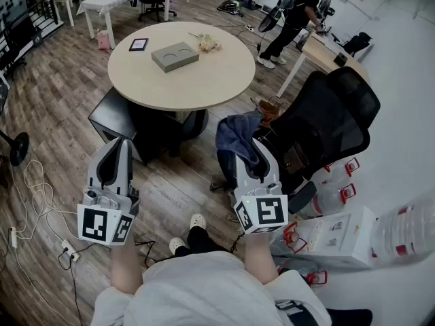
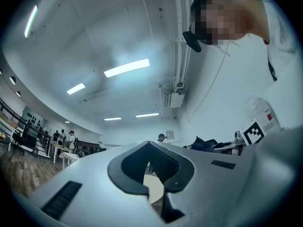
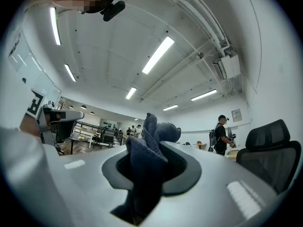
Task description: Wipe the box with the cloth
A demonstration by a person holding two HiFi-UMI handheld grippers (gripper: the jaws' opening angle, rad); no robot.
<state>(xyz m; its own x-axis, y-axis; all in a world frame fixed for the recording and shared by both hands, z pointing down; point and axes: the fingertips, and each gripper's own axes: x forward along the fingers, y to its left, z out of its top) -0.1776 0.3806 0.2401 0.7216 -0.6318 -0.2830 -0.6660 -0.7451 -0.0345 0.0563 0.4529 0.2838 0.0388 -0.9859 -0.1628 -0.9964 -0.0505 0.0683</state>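
I'm seeing the dark blue crumpled cloth (image 3: 144,174) hiding its lower end between the jaws of my right gripper (image 3: 148,144).

- A round pale table (image 1: 204,80) stands on a wooden floor (image 1: 61,114).
- A grey box (image 1: 175,56) with two round hollows lies flat near the table's middle.
- A small black frame (image 1: 138,44) lies flat at 10 o'clock, near the rim.
- A pale bunch (image 1: 207,43) lies at 1 o'clock, just beside the box.
- Loose cables (image 1: 37,195) trail over the floor at 8 o'clock of the table.
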